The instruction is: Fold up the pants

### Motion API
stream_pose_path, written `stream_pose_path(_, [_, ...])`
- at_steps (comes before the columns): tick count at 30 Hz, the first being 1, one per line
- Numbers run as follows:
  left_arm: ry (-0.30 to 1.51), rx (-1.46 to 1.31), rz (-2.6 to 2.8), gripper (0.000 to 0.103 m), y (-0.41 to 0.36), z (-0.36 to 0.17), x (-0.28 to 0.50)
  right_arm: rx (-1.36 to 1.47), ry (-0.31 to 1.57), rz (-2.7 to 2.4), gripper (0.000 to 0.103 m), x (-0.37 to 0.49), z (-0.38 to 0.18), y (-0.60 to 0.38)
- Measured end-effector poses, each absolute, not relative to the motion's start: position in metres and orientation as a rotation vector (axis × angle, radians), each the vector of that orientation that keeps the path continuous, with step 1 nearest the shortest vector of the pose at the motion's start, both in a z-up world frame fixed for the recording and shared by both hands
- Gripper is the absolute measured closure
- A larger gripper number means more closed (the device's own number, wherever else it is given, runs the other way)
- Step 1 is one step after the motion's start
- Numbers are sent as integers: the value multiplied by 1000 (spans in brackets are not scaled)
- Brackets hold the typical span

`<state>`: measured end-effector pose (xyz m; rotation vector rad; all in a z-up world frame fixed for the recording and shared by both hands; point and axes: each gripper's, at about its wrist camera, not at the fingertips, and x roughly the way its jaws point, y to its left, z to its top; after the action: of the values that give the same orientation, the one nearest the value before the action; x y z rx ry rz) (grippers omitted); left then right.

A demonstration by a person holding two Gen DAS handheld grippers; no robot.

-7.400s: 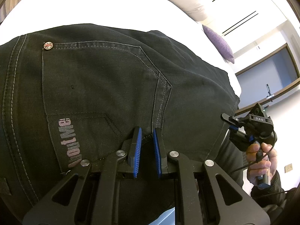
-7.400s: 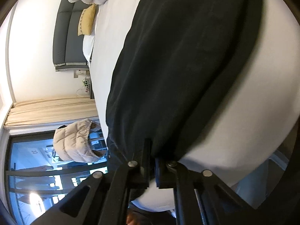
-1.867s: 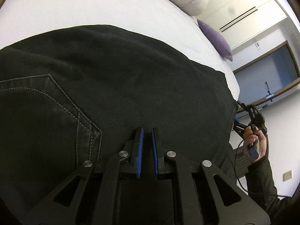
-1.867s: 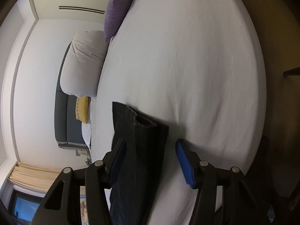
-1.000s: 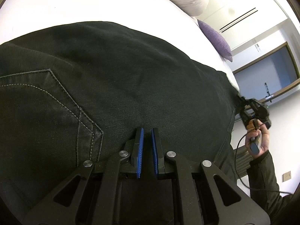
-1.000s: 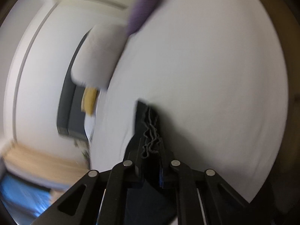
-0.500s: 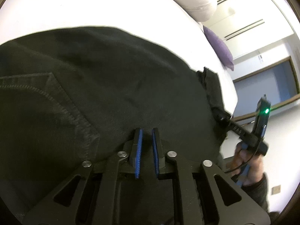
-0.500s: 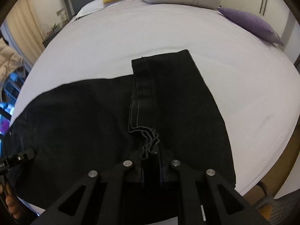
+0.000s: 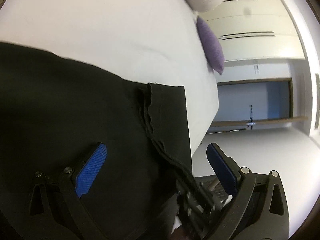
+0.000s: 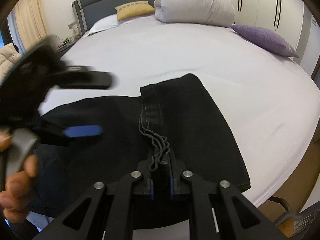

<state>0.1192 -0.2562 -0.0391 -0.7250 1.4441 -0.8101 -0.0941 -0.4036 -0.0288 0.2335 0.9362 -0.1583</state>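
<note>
The right hand-held gripper clenches the stacked hems of the black pants near the bed's front edge. The left hand-held gripper is opening, empty; lay hems square before releasing.

White-sheeted bed carries black pants, rolled duvet, purple pillow, yellow pillow.

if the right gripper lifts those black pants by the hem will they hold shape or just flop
Likely flop: the pants lie flat in soft folds on the bed, and the hem bunches where the right gripper pinches it. The stacked, stitched layers suggest some weight. Slipping seems unlikely.
</note>
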Motion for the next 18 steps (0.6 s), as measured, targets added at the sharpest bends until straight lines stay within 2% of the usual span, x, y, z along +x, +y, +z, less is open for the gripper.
stream_pose_path(7, [1483,-755,-813,3,-280,-52,134,317,889,-139,91,-110,-26,-423])
stream_pose_path(10, [1480,-771,-813,12,-281,-55,141,328,872,-130,91,-116,-21,-428])
stream_pose_path(11, [1484,-773,-816,21,-282,-56,142,331,865,-127,91,-119,-18,-429])
stream_pose_path(14, [1508,-767,-824,65,-284,-62,142,332,855,-122,91,-121,-14,-431])
stream_pose_path(16, [1514,-767,-831,89,-283,-65,139,325,850,-122,91,-121,-14,-431])
stream_pose_path(17, [1506,-763,-841,98,-283,-65,137,319,850,-123,91,-121,-14,-431])
stream_pose_path(18, [1495,-752,-849,98,-283,-62,136,314,849,-124,91,-122,-13,-431])
